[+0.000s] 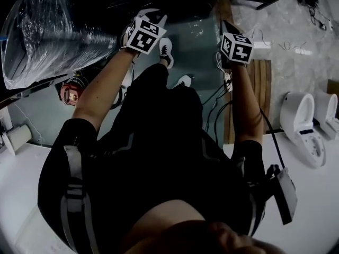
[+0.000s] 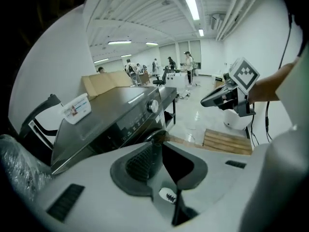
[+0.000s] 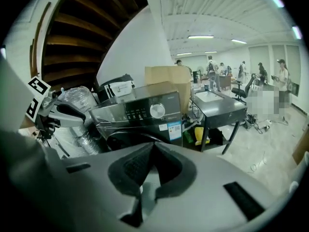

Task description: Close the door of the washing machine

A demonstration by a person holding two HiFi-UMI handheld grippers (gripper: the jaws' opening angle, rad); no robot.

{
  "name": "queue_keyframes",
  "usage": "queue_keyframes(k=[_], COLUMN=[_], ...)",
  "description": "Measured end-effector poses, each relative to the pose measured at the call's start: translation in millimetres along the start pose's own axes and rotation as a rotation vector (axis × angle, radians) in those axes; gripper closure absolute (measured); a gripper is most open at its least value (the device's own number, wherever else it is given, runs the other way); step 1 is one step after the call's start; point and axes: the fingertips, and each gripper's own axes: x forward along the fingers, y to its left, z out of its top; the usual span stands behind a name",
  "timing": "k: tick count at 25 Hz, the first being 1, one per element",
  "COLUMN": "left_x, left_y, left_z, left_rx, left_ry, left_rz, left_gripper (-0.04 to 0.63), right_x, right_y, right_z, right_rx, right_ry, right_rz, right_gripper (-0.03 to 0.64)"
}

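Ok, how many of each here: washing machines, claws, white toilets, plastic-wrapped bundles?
Washing machine: 1
Claws: 2, left claw and right claw
White toilets: 2
Plastic-wrapped bundle: 1
Total: 6

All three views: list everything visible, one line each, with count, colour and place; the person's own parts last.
washer: one, dark grey, straight ahead
box: one, white, on the washer
carton: one, brown, behind the washer
wrapped bundle: one, clear plastic, left of the washer
table: one, dark grey, right of the washer
pallet: one, pale wood, floor at right
toilets: two, white, floor beyond the pallet
people: several, far end of hall
shoes: two, white, floor, centre of head view
left gripper: one, grey, jaws slightly apart, empty
right gripper: one, grey, jaws shut, empty
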Motion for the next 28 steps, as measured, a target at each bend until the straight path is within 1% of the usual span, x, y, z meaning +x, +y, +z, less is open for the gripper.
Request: queue_keyframes(k=[3,6,8,10,12,16,19,20,21,22,24,26,28], left_x=[-43.6,-86.8,-115.7,-144.3,-170.9,-221.4,-261.2,-273.4,-285.5,-297.8,-321.3,-342.3,-362.2], left_y=[4.1,17.6,28.0,39.1,49.9,73.5,95.8,106.4,118.6,131.0,149.7,162.2,177.3], left_z=[15.4,30.0,40.5,48.7,55.0,64.8,60.9,55.4,49.0,43.3,35.8,30.6,25.6], left_rx=[-0.058,-0.111,-0.138,-0.162,-0.176,-0.179,-0.205,-0.223,-0.242,-0.257,-0.262,-0.251,-0.248], left_ry=[-0.066,-0.135,-0.196,-0.263,-0.323,-0.425,-0.492,-0.499,-0.506,-0.518,-0.553,-0.587,-0.62], left_rz=[0.022,0.046,0.063,0.088,0.108,0.141,0.161,0.186,0.223,0.262,0.307,0.315,0.323], left_gripper=[0.528,0.528,0.528,0.528,0.528,0.528,0.528,0.528,0.555,0.583,0.589,0.589,0.589], right_x=[-27.3,-57.1,-76.5,-92.0,-105.0,-135.7,-159.6,-167.1,-173.9,-179.7,-188.8,-196.1,-201.4], right_y=[7.4,18.6,26.6,35.1,44.7,72.2,103.8,115.2,126.7,138.8,165.1,192.5,217.8], right_z=[24.6,60.2,83.5,103.7,122.8,167.5,202.3,212.7,222.5,231.6,246.4,255.2,264.6], right_rx=[-0.039,-0.026,-0.029,-0.058,-0.081,-0.074,-0.065,-0.062,-0.065,-0.079,-0.138,-0.2,-0.214], right_ry=[-0.042,-0.118,-0.166,-0.201,-0.234,-0.329,-0.414,-0.44,-0.46,-0.474,-0.488,-0.492,-0.501], right_rz=[0.015,0.028,0.028,0.023,0.023,0.058,0.095,0.102,0.103,0.1,0.093,0.089,0.093], right_gripper=[0.611,0.612,0.612,0.612,0.612,0.612,0.612,0.612,0.612,0.612,0.612,0.612,0.612])
